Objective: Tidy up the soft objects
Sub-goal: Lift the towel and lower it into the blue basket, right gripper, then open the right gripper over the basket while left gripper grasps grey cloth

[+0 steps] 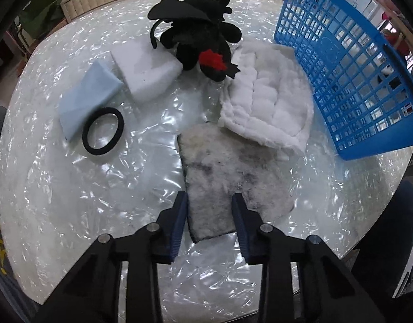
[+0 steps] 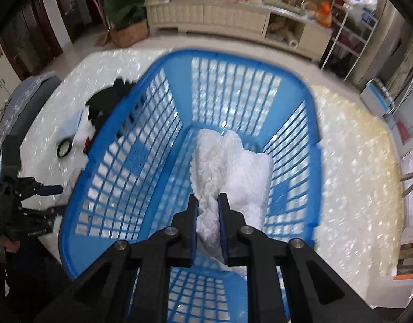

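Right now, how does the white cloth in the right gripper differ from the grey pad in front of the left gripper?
The white cloth is clean white and crinkled; the grey pad is smudged with dark marks. The cloth hangs bunched inside the blue basket; the pad lies flat on the table. The right gripper is shut on the cloth; the left gripper is open, its fingers straddling the pad's near end. Both are soft fabric pieces.
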